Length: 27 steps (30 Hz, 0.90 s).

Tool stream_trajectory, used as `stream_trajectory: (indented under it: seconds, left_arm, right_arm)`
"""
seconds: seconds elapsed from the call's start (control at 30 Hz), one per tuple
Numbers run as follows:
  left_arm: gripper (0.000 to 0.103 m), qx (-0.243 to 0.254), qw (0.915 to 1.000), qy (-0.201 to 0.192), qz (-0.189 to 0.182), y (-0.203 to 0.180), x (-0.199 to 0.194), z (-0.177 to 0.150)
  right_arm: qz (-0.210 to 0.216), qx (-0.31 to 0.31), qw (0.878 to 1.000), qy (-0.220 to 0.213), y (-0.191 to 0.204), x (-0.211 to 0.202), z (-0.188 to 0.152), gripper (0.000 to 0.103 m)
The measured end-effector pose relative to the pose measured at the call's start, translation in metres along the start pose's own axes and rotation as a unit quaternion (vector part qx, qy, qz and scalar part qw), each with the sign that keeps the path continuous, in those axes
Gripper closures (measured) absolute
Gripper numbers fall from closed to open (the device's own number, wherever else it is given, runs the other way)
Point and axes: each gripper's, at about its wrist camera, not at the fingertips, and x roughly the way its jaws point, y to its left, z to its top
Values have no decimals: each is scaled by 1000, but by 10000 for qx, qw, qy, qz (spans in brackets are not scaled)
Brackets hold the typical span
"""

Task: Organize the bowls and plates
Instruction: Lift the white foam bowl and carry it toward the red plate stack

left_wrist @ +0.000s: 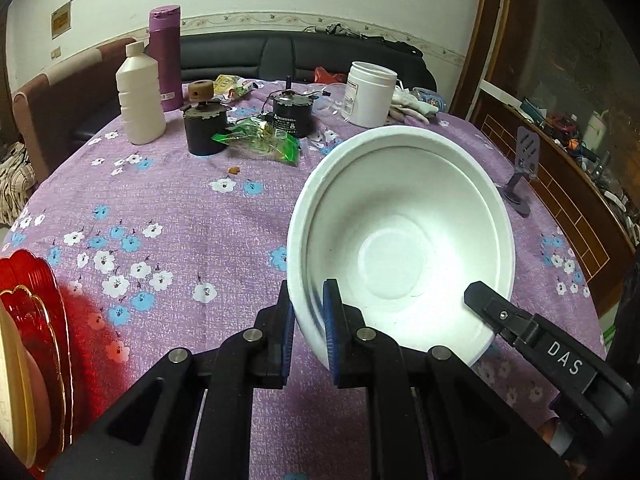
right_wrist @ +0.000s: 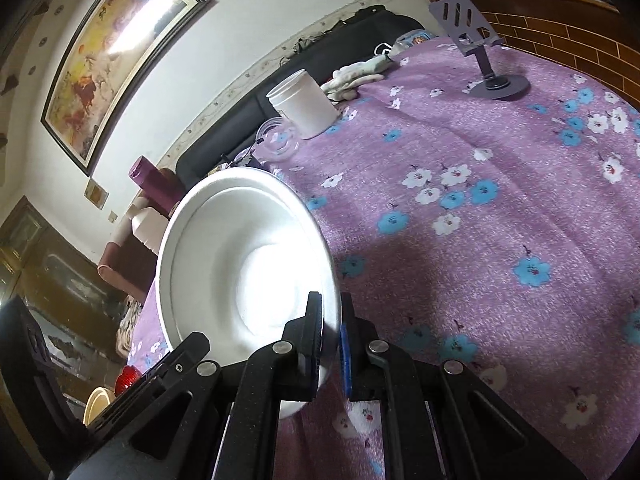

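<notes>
- The left gripper point(left_wrist: 310, 326) is clamped on the near rim of the white bowl point(left_wrist: 400, 236); the right gripper point(right_wrist: 331, 340) pinches the opposite rim.
- The bowl is tilted above the floral tablecloth point(left_wrist: 180, 208), with nothing inside it.
- The red plate point(left_wrist: 36, 320) is cut off at the left edge.
- The contents of the white jar point(left_wrist: 370, 92) cannot be made out.

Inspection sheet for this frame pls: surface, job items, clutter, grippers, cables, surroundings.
Surface: purple floral tablecloth, covers the table.
Job's things: white bowl held tilted above the cloth; red plate with a cream dish at left edge.
Clutter: white bottle, purple flask, white jar, two dark motors, green wrapper, phone stand, gloves.
Grippers: left gripper and right gripper both clamped on the bowl's rim, opposite sides.
Cables: thin wires by the motors.
Surroundings: black sofa, framed painting, wooden cabinet.
</notes>
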Motion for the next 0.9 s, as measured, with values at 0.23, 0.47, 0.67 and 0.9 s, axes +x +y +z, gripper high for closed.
stream_trajectory:
  seconds: [0.23,0.47,0.67,0.9]
  left_arm:
    - [91,44,10000,-5,34,0,2,-3]
    - [91,79,10000,-31,16,-1,0,-4]
    - [91,107,9999,-52,47,-2,-1,-5]
    - [91,112,9999,-54,50,-2,-1,-5]
  right_arm:
    - [-7,-90,9999,-57,0,2,-5,95]
    - [22,-78,9999,-107,-2,0,-5,95]
    - [45,-57,9999,-92,-3,2,-5,95]
    - [55,-44,9999,-103,-3,2,-6,95]
